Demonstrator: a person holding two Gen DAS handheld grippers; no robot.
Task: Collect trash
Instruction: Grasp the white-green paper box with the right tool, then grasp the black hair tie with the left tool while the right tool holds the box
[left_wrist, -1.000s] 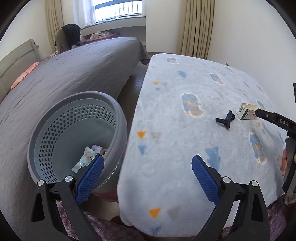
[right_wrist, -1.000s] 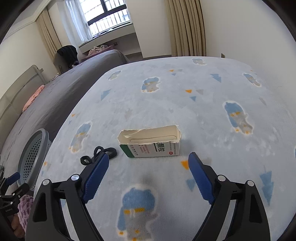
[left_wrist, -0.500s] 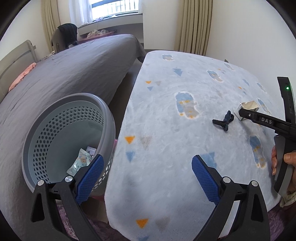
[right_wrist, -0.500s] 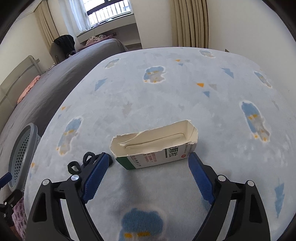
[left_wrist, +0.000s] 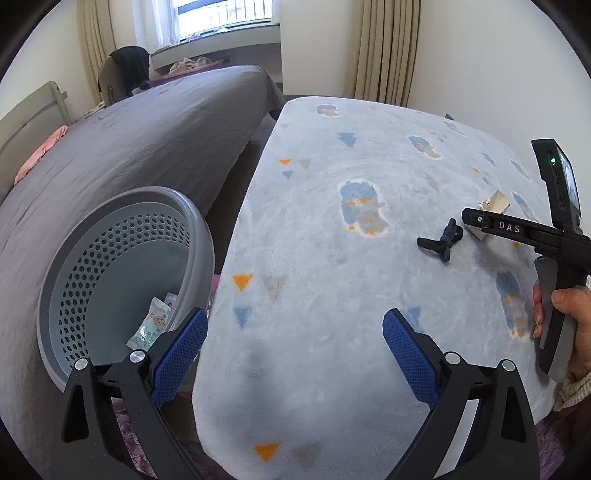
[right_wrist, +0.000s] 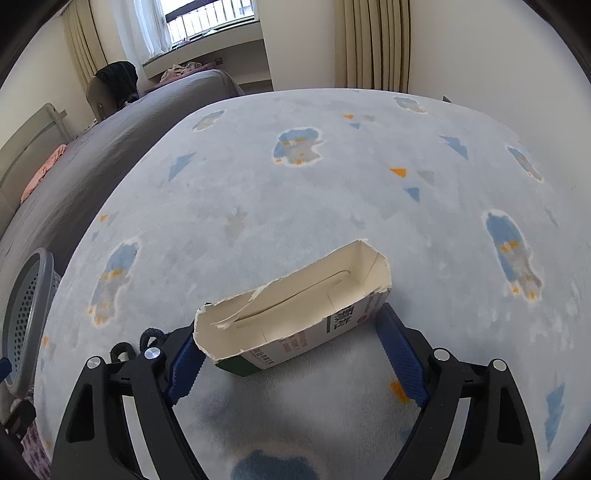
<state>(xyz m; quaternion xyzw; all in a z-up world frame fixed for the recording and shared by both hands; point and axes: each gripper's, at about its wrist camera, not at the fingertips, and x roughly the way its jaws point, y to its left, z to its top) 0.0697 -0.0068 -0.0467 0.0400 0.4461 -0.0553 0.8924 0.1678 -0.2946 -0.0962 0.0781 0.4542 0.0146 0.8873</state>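
A torn white cardboard box (right_wrist: 295, 306) with a green end lies on the pale blue patterned blanket (right_wrist: 332, 177). My right gripper (right_wrist: 295, 365) is open with its blue pads on either side of the box, not pressing it. A dark knotted hair tie (left_wrist: 441, 240) lies just left of the box (left_wrist: 495, 205); it also shows in the right wrist view (right_wrist: 147, 341). My left gripper (left_wrist: 295, 350) is open and empty over the blanket's near left edge, beside the grey perforated basket (left_wrist: 110, 206), which holds a small wrapper (left_wrist: 151, 326).
A grey bed (left_wrist: 129, 136) lies left of the blanket-covered surface, with a narrow gap between them. The basket rests on the bed by the gap. A wall and curtains (right_wrist: 373, 44) stand behind. A chair with dark clothing (left_wrist: 125, 70) is at the far left.
My right gripper has moved forward until the torn box sits between its open pads. My left gripper shifted slightly right and forward; the basket now sits further left in its view.
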